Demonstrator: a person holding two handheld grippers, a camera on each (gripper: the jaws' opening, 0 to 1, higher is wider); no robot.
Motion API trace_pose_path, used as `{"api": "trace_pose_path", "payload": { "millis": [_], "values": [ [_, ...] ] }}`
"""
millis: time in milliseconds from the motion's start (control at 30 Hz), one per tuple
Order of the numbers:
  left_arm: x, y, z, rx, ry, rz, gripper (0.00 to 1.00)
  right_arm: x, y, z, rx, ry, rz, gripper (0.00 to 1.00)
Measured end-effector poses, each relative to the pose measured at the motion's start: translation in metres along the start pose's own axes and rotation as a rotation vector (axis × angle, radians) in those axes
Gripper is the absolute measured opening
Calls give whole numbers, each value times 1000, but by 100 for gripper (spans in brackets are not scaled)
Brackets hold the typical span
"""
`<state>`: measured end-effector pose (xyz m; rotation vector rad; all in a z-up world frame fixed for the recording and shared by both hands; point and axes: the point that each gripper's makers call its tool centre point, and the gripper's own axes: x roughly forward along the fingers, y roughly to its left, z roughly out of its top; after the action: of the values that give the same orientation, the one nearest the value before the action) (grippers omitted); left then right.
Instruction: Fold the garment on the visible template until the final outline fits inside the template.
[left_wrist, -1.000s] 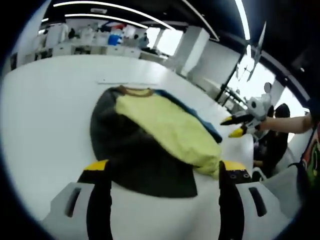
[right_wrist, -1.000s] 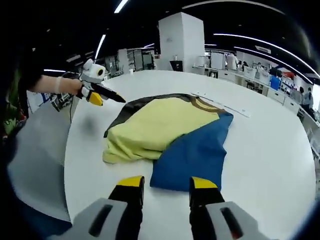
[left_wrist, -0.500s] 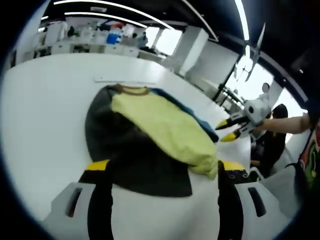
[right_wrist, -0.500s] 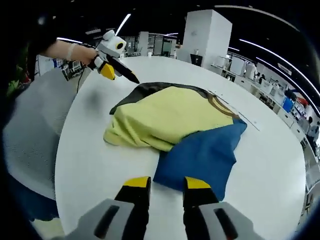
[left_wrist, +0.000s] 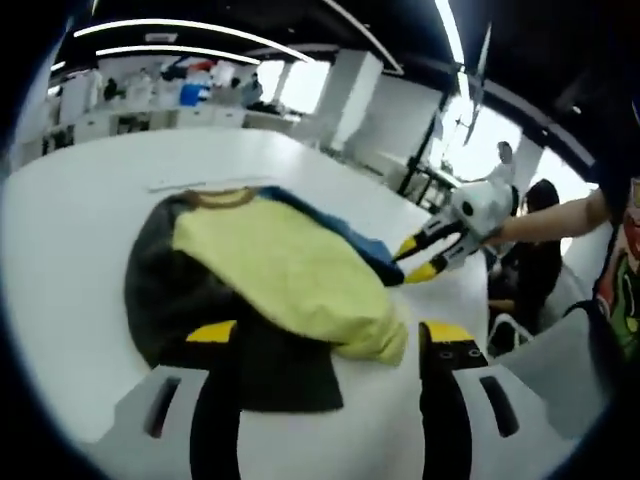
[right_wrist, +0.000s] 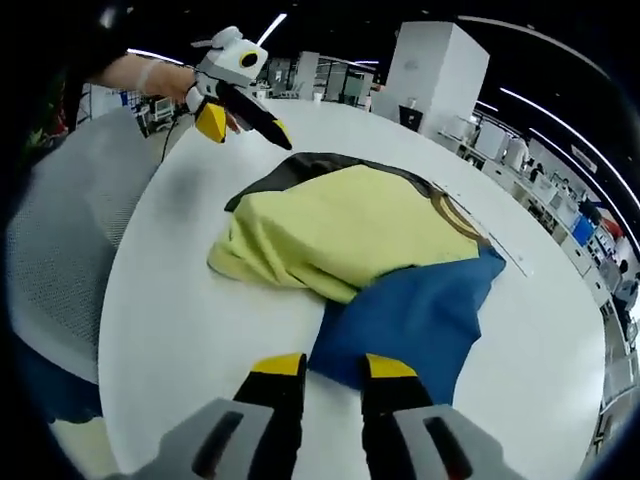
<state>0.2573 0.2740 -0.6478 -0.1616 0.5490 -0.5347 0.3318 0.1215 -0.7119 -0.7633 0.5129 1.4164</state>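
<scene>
The garment lies in a heap on the white round table (right_wrist: 170, 300): a yellow part (right_wrist: 340, 225) on top, a blue part (right_wrist: 420, 320) toward my right gripper and a dark part (left_wrist: 165, 290) toward my left one. My left gripper (left_wrist: 328, 335) is open wide, and its jaws frame the near edge of the dark and yellow cloth. It appears in the right gripper view as the left gripper (right_wrist: 250, 128), hovering by the dark edge. My right gripper (right_wrist: 330, 367) is open with a narrow gap, just short of the blue hem, and holds nothing. A thin pale strip (left_wrist: 195, 185) lies beyond the collar.
A grey mesh chair (right_wrist: 50, 260) stands by the table's edge, seen too as the chair (left_wrist: 560, 370). A person's forearm (left_wrist: 550, 215) holds the right gripper (left_wrist: 418, 260). Desks and a white pillar (right_wrist: 440, 70) stand far behind.
The right gripper has come closer to the blue hem and its jaws have narrowed. The left gripper has moved in toward the dark edge of the garment. The garment has not moved.
</scene>
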Motion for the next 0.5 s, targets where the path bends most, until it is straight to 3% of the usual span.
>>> {"api": "trace_pose_path", "payload": {
  "millis": [233, 300, 500],
  "values": [
    [37, -30, -6, 91, 14, -40, 53, -4, -3, 1, 3, -5, -3, 18],
    [45, -37, -5, 59, 7, -64, 54, -5, -3, 1, 10, -5, -1, 18],
    [58, -38, -2, 118, 3, -37, 46, -6, -3, 1, 11, -7, -6, 18]
  ]
}}
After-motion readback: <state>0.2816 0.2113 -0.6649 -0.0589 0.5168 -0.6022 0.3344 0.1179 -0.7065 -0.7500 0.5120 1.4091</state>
